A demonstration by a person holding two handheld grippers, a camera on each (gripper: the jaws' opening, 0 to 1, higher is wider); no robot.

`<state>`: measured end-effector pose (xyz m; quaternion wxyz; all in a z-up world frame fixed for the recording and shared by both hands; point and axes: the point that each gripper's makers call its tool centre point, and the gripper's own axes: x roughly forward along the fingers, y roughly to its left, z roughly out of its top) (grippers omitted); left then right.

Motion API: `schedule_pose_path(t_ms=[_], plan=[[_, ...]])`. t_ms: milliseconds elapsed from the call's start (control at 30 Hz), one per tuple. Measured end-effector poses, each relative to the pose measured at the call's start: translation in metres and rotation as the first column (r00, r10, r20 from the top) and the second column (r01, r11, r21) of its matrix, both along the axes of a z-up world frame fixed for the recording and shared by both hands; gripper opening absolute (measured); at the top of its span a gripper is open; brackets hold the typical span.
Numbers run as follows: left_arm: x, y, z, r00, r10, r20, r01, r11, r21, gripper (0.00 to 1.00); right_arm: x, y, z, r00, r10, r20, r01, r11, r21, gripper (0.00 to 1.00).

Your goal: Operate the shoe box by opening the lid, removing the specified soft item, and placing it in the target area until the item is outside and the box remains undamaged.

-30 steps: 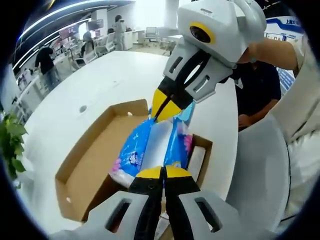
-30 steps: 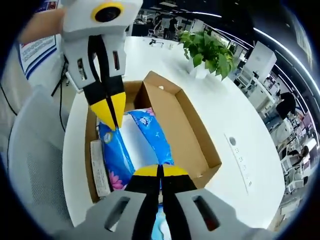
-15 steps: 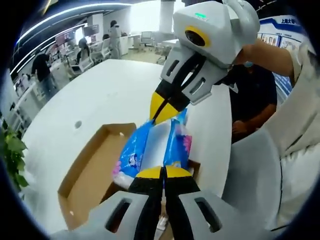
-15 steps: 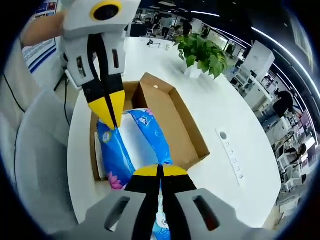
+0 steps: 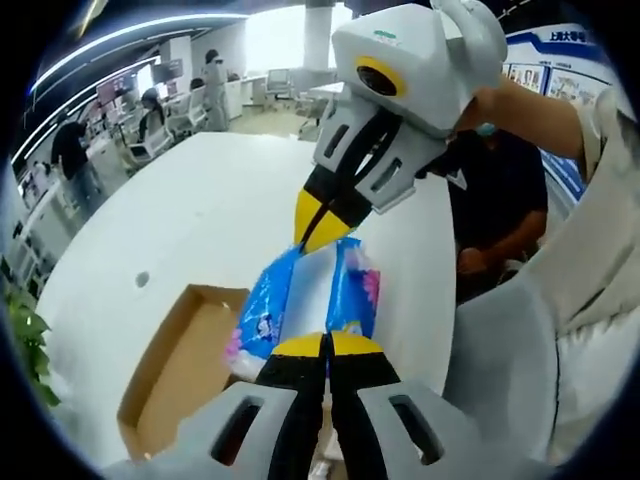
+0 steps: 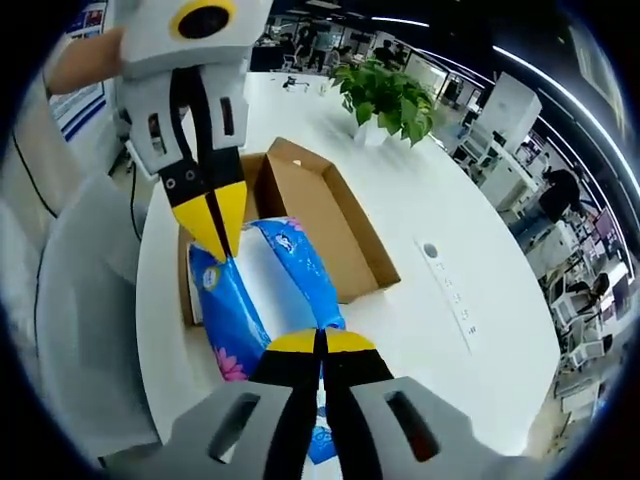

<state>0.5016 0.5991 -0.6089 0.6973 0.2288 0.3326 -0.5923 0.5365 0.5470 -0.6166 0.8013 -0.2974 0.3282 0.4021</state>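
Blue tissue pack (image 6: 268, 290) held above open shoe box (image 6: 318, 220), clamped at opposite ends by left gripper (image 6: 218, 246) and right gripper (image 6: 320, 345). White table (image 6: 420, 210) beneath; potted plant (image 6: 385, 95) beyond box.

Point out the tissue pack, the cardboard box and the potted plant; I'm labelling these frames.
tissue pack (image 6: 262, 290): right gripper view, on its white middle panel.
cardboard box (image 6: 322, 222): right gripper view, on its bare inner floor.
potted plant (image 6: 385, 97): right gripper view, on its leaves.
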Motion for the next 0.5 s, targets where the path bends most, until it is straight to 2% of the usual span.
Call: schedule_pose_path(t_ms=[500], plan=[[-0.002,-0.043,0.005,0.999,-0.049,0.005,0.049,0.999,-0.009,0.0,-0.001,-0.043,0.007,0.998,-0.054,0.014,0.054,0.999,0.008,0.0]])
